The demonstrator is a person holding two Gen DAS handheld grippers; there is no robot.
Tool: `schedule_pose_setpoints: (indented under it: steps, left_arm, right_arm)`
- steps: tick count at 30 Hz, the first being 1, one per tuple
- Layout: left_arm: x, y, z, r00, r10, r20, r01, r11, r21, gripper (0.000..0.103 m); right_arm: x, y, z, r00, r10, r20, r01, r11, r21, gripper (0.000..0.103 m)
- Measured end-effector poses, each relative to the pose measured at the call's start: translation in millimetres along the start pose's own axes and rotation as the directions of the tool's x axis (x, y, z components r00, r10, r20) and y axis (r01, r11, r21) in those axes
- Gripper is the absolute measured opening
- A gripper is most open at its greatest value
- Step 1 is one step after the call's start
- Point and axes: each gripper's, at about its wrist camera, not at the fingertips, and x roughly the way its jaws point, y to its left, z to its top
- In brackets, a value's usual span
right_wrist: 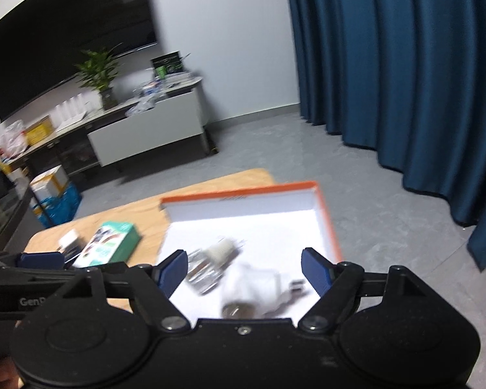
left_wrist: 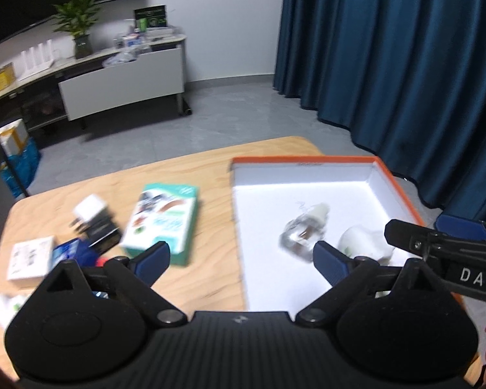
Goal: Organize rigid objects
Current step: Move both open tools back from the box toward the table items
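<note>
- Both our grippers, left gripper (left_wrist: pixel 241 254) and right gripper (right_wrist: pixel 244 269), jaws released and empty.
- Clear bottle (left_wrist: pixel 303 231) and white plug (right_wrist: pixel 259 283), blurred, lie in the orange-rimmed box (left_wrist: pixel 395 175) at its near edge.
- Next we fetch the green carton (left_wrist: pixel 163 222) from mid-table (left_wrist: pixel 184 168).

right claw (right_wrist: pixel 244 267): spread, empty | orange-rimmed box (right_wrist: pixel 327 214): clear bottle (right_wrist: pixel 207 272), white plug (right_wrist: pixel 259 283)

White letters "DAS" on black body of right gripper (left_wrist: pixel 437 227), cut off at frame edge. "Gen" on left gripper (right_wrist: pixel 42 259), rest hidden. Green box (left_wrist: pixel 162 223) print blurred, unreadable.
</note>
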Motion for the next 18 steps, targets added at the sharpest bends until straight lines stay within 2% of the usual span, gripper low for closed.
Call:
schedule_pose_setpoints:
  steps: [6, 11, 14, 18]
  left_arm:
    - [-22, 36, -24, 0.999, 0.044, -0.003, -0.044, 0.997, -0.057, 0.098]
    - [-37, 71, -44, 0.993, 0.115, -0.005, -0.115, 0.989, -0.094, 0.098]
    - [-46, 99, -57, 0.982, 0.188, 0.001, -0.187, 0.976, -0.113, 0.099]
    - [-46, 147, -72, 0.965, 0.26, -0.047, -0.264, 0.948, -0.179, 0.099]
  right_arm:
    - [0, 40, -15, 0.997, 0.066, -0.042, -0.069, 0.995, -0.07, 0.091]
    - [2, 78, -29, 0.987, 0.138, -0.079, -0.149, 0.977, -0.15, 0.093]
    - [3, 100, -38, 0.978, 0.178, -0.108, -0.197, 0.96, -0.201, 0.093]
    - [4, 126, -49, 0.968, 0.209, -0.138, -0.239, 0.939, -0.248, 0.094]
